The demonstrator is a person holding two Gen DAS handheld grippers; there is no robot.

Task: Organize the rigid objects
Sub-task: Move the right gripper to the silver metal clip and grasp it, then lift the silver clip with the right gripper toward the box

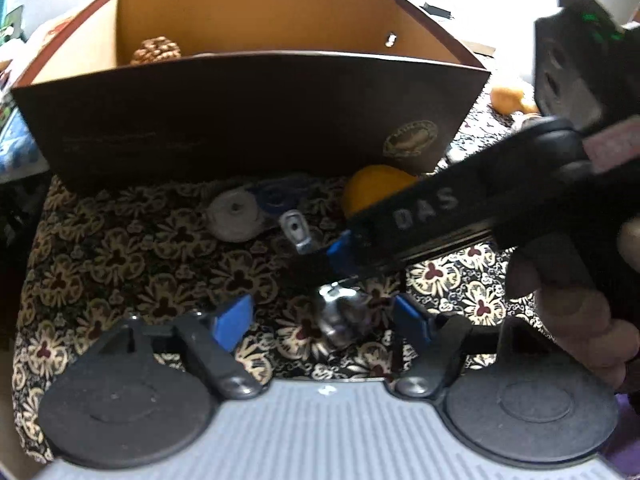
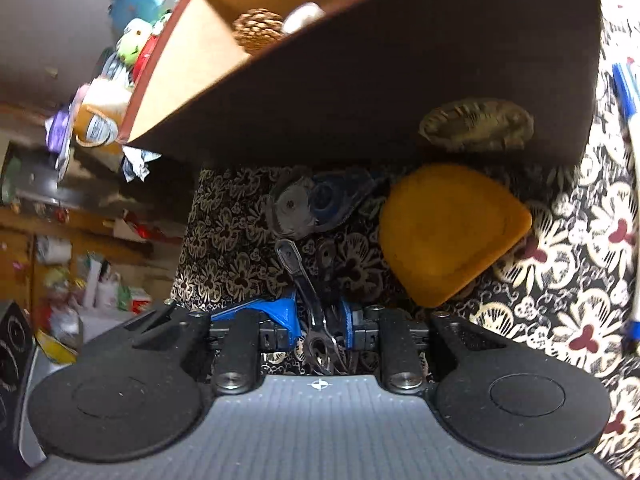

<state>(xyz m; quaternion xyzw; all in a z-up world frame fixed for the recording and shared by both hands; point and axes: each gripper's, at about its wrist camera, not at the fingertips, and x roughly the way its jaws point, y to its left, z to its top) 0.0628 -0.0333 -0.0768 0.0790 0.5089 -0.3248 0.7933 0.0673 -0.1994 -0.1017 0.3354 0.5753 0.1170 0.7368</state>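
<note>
Right gripper [image 2: 318, 318], blue pads closed on a metal nail clipper [image 2: 298, 268] whose lever tip projects forward beyond the fingertips; the clipper's ringed end, with what appears to be a key ring, lies back between the jaws toward the camera. Left gripper [image 1: 324, 316], jaws spread apart and holding nothing, with a shiny metal object [image 1: 340, 318] lying on the floral cloth [image 1: 120, 264] between its pads; whether this belongs to the clipper's ring cannot be told. Ahead of the right gripper rest a correction tape dispenser [image 2: 316, 208] and, ahead and to its right, an orange rounded-triangular piece [image 2: 448, 232], both just beside the near wall of the brown cardboard box [image 2: 360, 92]. Inside the box, ahead and upward, a pine cone [image 2: 258, 30] is visible. The clipper is thus held low, near the cloth, outside the box. Risks, as judged: the grip falls on a thin, smooth, curved lever, so the clipper may pivot or slip during the lift; dangling parts could snag the cloth; and the tall box wall stands directly ahead, so a shallow rise could strike its rim.
</note>
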